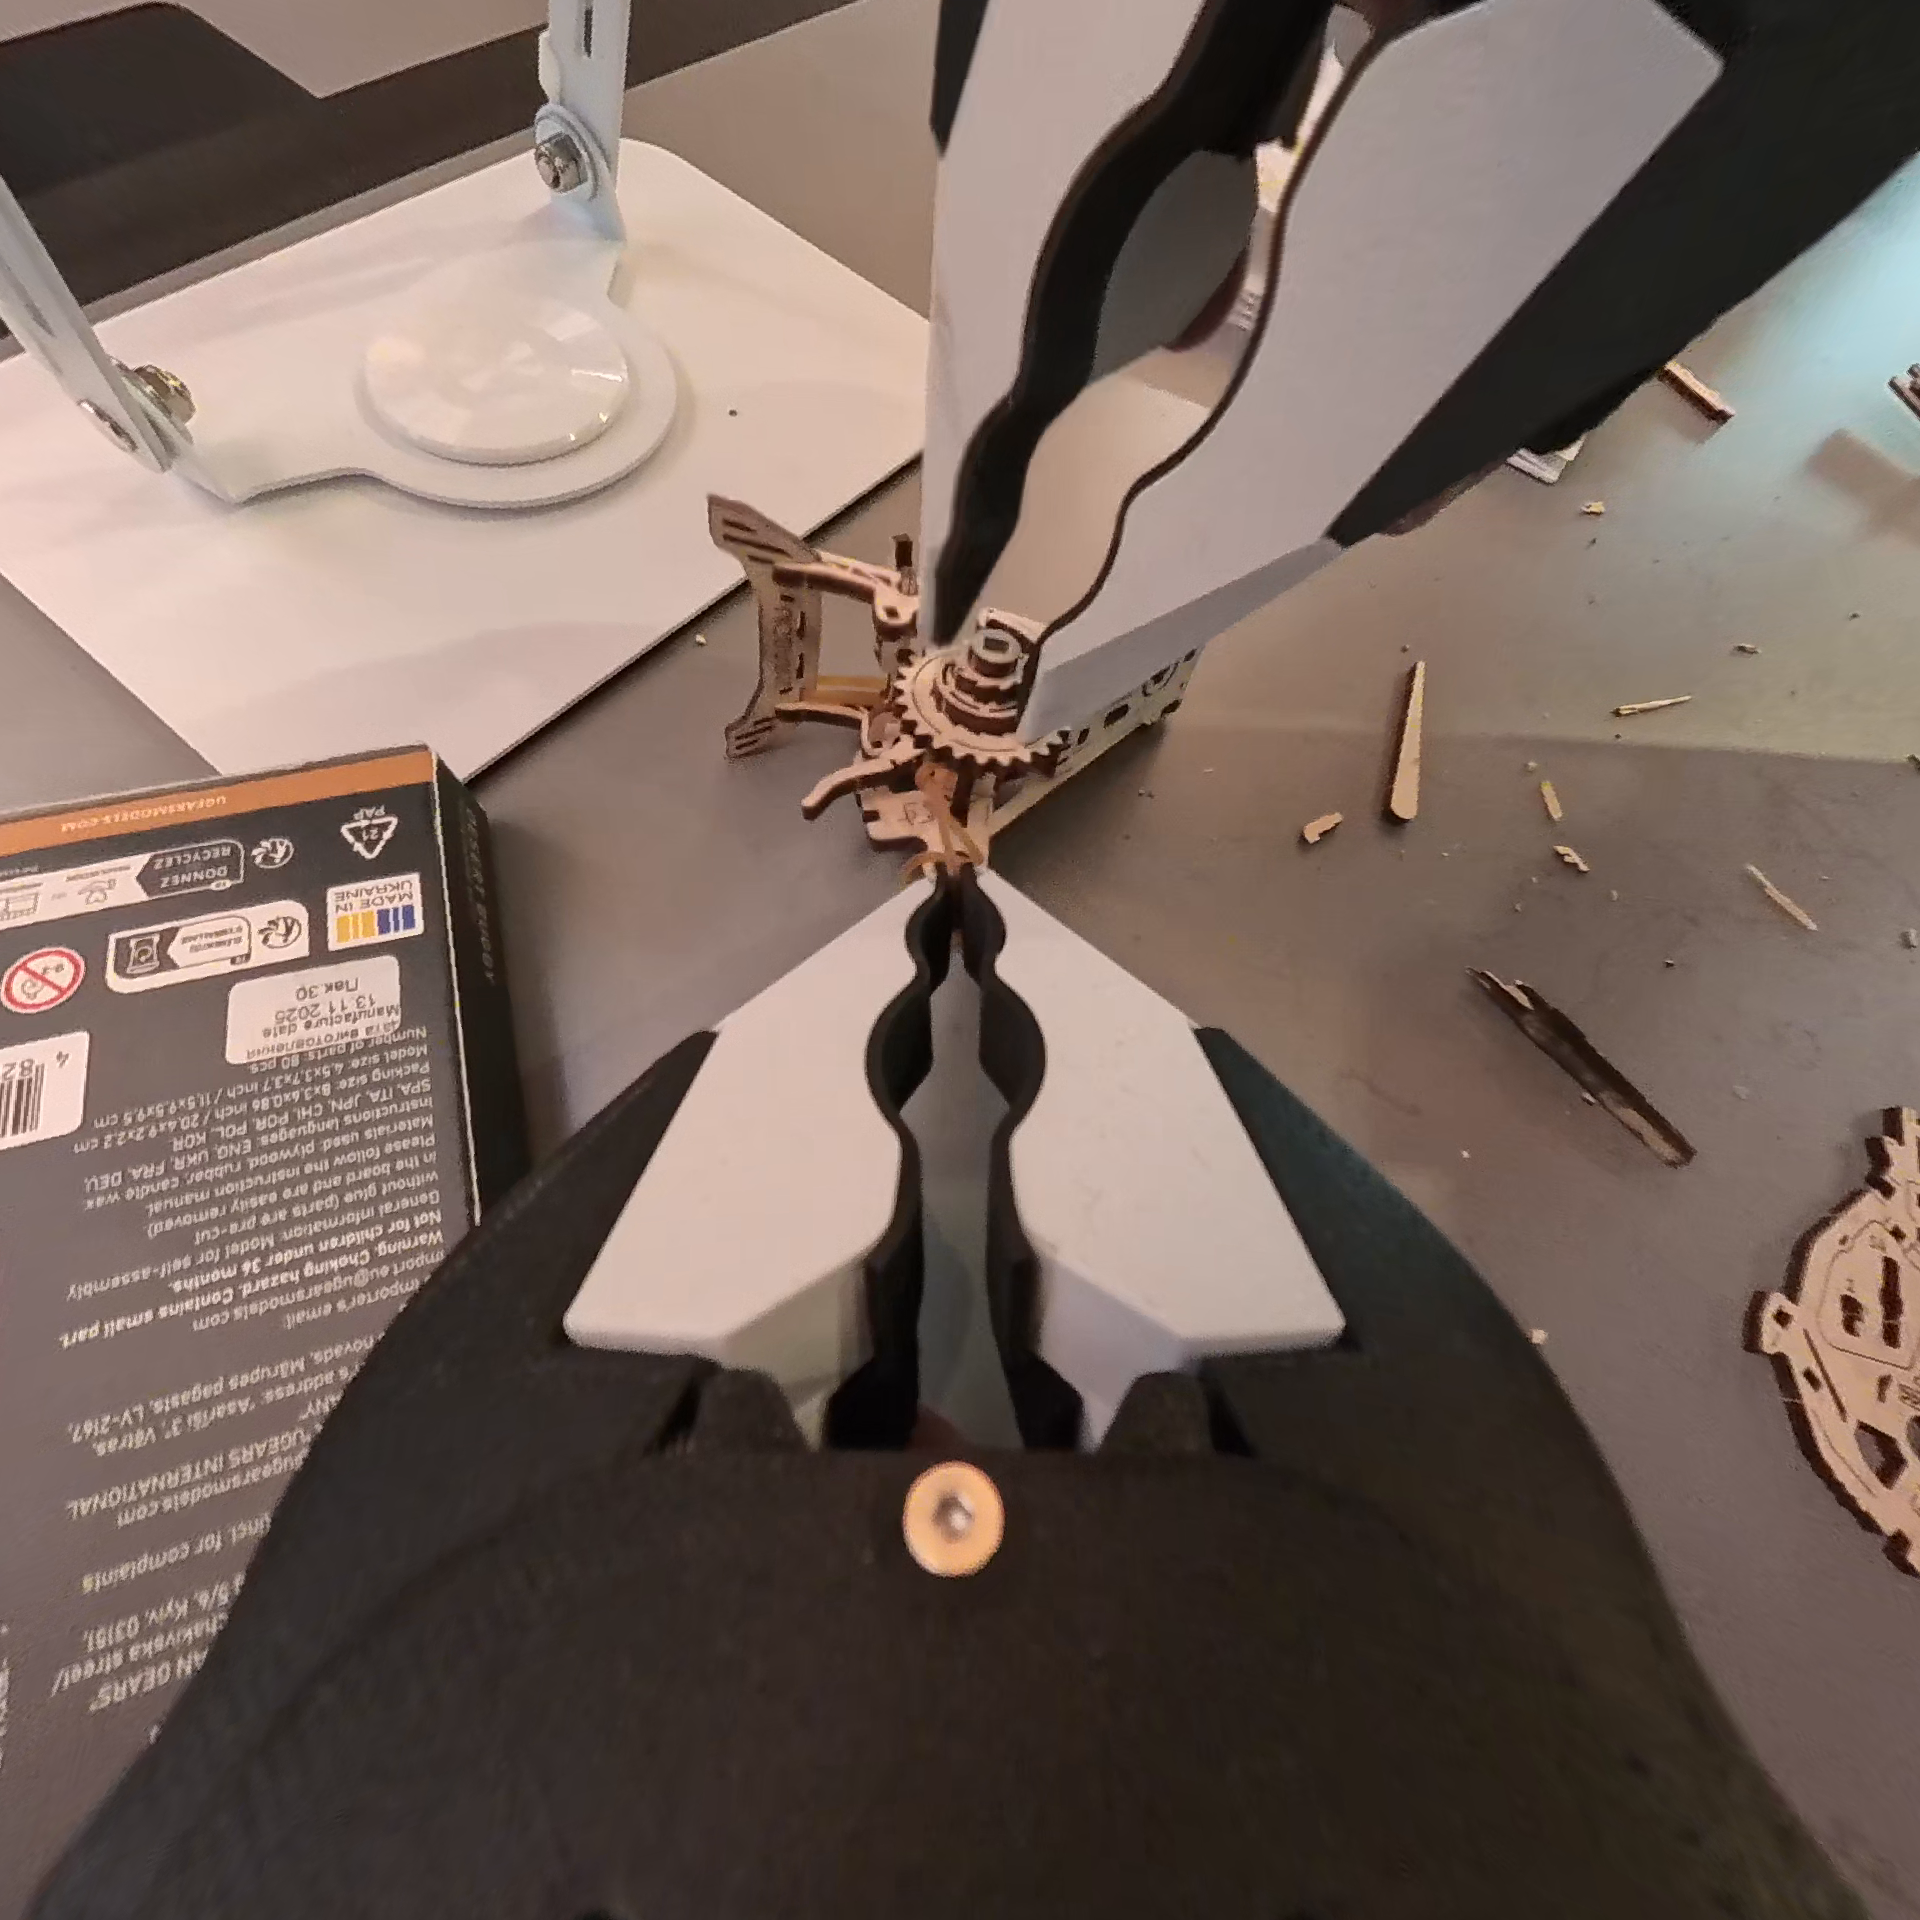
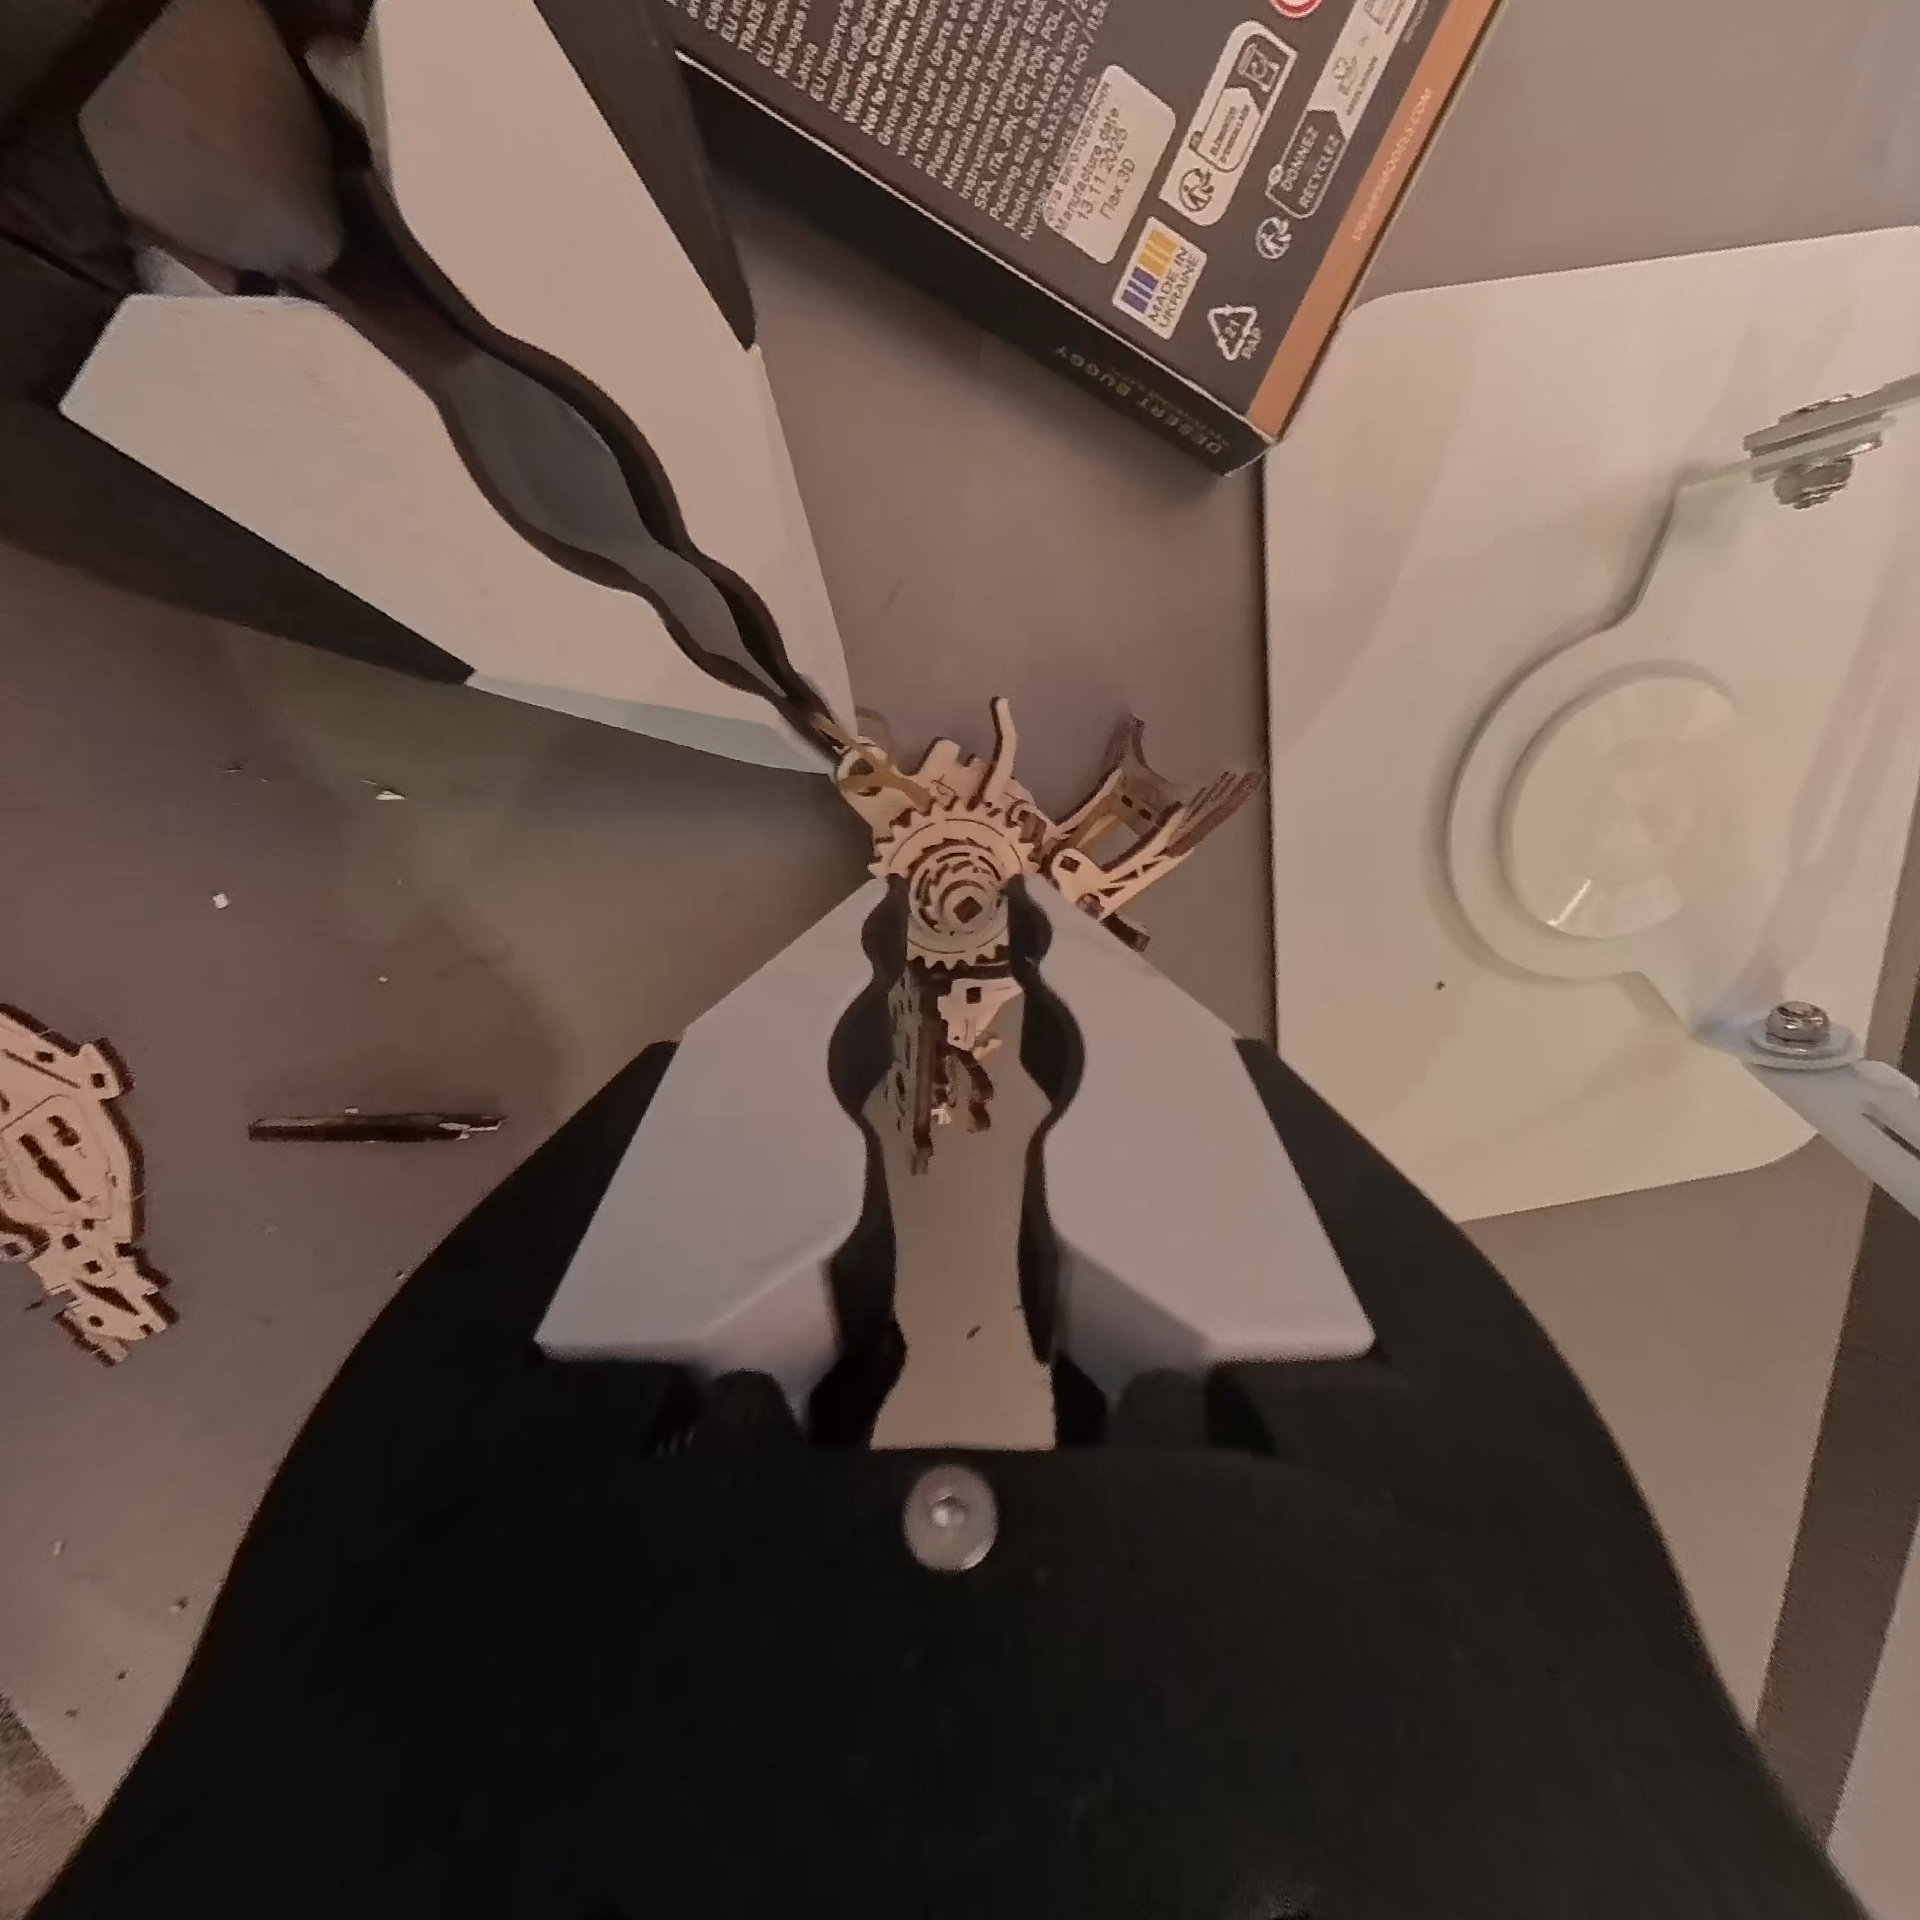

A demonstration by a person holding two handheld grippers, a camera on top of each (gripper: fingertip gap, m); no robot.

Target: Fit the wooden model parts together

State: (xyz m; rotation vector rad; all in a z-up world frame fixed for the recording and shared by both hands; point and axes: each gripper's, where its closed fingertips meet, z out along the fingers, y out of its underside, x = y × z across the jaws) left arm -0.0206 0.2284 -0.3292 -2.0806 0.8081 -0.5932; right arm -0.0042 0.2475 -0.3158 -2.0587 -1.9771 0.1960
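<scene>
Nearest to me in the left wrist view, my left hand-held gripper [image 1: 943, 883] is clenched tight on a thin tan rubber band [image 1: 940, 836] that runs from its tips up to the wooden model [image 1: 935, 727]. The model sits on the grey surface [image 1: 1351, 987] just past those tips, with a toothed gear [image 1: 940, 717] and a stacked hub on top and a curved bumper piece [image 1: 774, 623] at its far left side. My right hand-held gripper [image 2: 954, 904] comes down from above and grasps the hub, one pad pressed on each side. To the left lies a black box [image 1: 229, 1039]. At right are wood scraps [image 1: 1405, 743] and a punched-out wooden sheet [image 1: 1849, 1340]. Beyond the model stands a white stand base [image 1: 364, 540].
</scene>
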